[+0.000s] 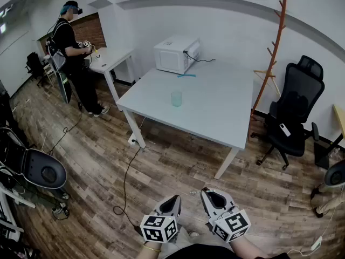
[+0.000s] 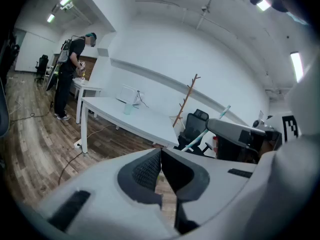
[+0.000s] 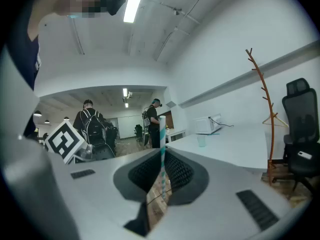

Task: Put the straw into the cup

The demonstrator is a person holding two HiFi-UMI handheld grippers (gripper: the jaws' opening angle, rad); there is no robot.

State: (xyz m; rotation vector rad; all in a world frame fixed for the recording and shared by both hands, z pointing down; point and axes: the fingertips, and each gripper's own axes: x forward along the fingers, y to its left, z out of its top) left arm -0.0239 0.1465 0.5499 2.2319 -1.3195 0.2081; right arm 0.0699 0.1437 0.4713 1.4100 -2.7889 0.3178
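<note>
The striped straw [image 3: 162, 134] is clamped in the right gripper [image 3: 162, 151]; the left gripper [image 2: 161, 154] is closed, empty. The cup [image 1: 177, 99] is seen on the far table [image 1: 215, 112], nearer than a microwave [image 1: 176, 54]; floor [image 1: 161, 166] lies between.

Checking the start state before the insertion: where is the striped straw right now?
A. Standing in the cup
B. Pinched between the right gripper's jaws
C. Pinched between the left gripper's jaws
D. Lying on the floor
B: the right gripper view shows the striped straw clamped upright in the right gripper, far from the cup.
</note>
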